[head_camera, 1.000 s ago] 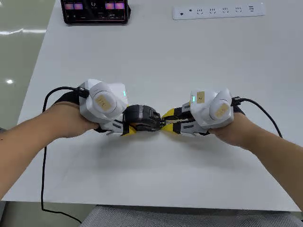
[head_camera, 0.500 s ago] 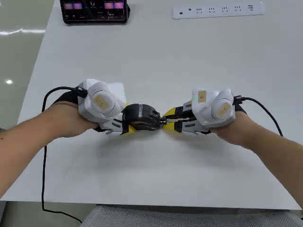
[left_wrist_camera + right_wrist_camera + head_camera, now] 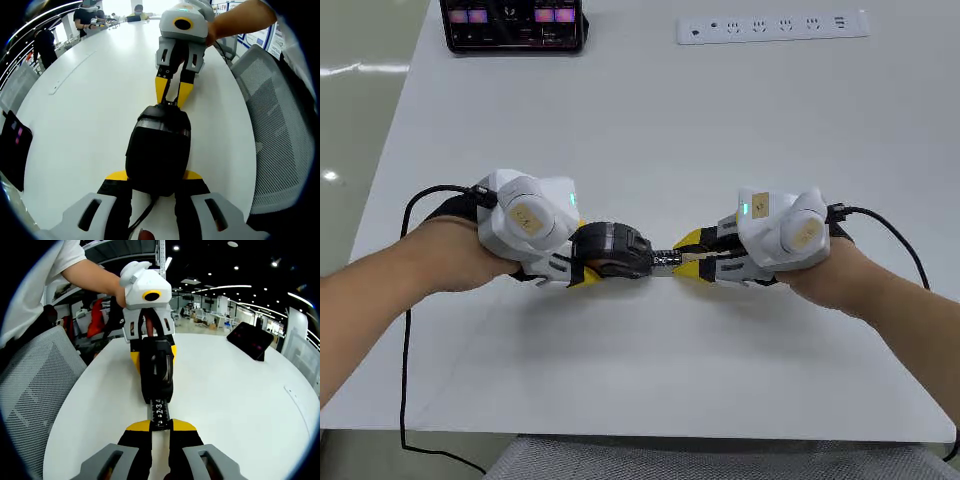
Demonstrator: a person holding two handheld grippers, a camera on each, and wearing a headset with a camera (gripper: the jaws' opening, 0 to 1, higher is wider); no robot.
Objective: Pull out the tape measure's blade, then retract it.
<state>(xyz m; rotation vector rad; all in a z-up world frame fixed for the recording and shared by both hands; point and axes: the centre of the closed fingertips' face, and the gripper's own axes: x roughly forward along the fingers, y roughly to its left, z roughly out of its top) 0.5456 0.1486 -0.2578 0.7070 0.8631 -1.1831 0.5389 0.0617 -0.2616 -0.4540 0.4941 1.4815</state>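
Note:
A black tape measure (image 3: 610, 250) lies on its side near the front middle of the white table (image 3: 650, 130). My left gripper (image 3: 582, 268) is shut on its case (image 3: 159, 150) from the left. A short stretch of blade (image 3: 159, 412) with printed numbers sticks out of the case (image 3: 156, 367) toward the right. My right gripper (image 3: 682, 261) is shut on the blade's end (image 3: 665, 259), its yellow fingertips (image 3: 142, 427) pinching it close to the case. In the left gripper view the right gripper (image 3: 171, 95) faces me just beyond the case.
A dark tablet-like device (image 3: 512, 24) stands at the table's far left and a white power strip (image 3: 772, 27) lies at the far right. Cables trail from both grippers over the table. A grey mesh chair (image 3: 280, 130) stands beside the table.
The right gripper has moved a little to the right, and a short length of blade now shows between it and the case. The left gripper holds the case still.

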